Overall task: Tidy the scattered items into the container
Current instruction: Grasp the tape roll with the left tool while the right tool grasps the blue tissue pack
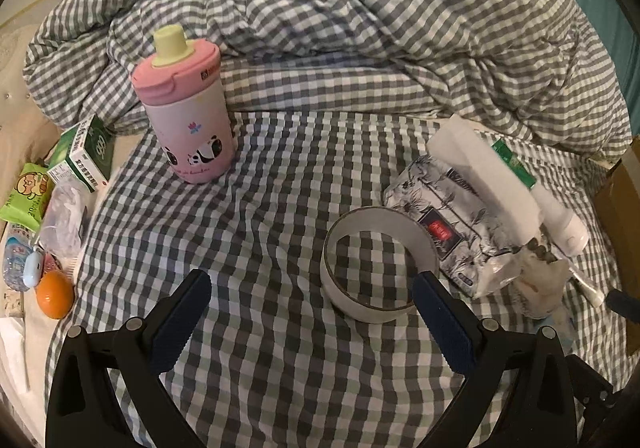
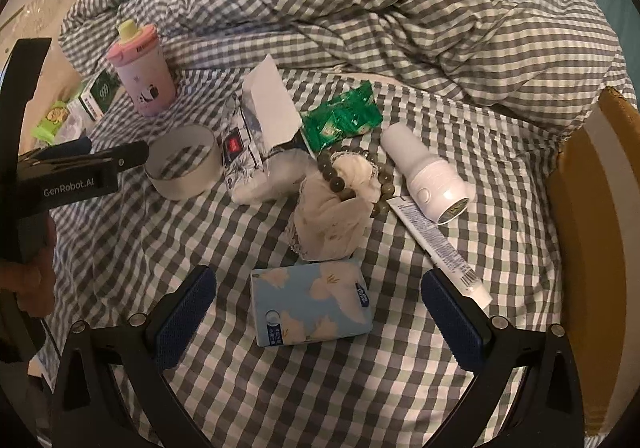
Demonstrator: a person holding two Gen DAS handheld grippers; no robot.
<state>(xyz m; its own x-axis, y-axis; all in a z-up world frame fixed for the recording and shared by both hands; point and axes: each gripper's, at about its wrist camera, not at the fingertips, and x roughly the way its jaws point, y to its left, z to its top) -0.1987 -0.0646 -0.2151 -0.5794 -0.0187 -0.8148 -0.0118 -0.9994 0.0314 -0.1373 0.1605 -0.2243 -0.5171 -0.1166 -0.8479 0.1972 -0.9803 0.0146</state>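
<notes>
Scattered items lie on a checked bedsheet. My left gripper (image 1: 312, 296) is open; its right finger sits by the near wall of a white tape roll (image 1: 348, 300), and nothing is between the pads. My right gripper (image 2: 320, 298) is open around a light-blue tissue pack (image 2: 312, 304) without touching it. Beyond that pack lie a bead bracelet (image 2: 352, 180) on a cream cloth (image 2: 332, 216), a white cylindrical device (image 2: 424, 168), a white tube (image 2: 436, 240), a green packet (image 2: 340, 120) and a bamboo-print tissue pack (image 2: 240, 152). A brown cardboard box (image 2: 588, 208) stands at the right edge.
A pink panda bottle (image 1: 188, 108) stands upright at the back left. Left of the sheet are a green medicine box (image 1: 88, 152), a green wipes pack (image 1: 28, 192) and an orange ball (image 1: 55, 294). A bunched checked duvet (image 1: 400, 28) fills the back. A hand (image 2: 24, 280) holds the left gripper (image 2: 112, 152).
</notes>
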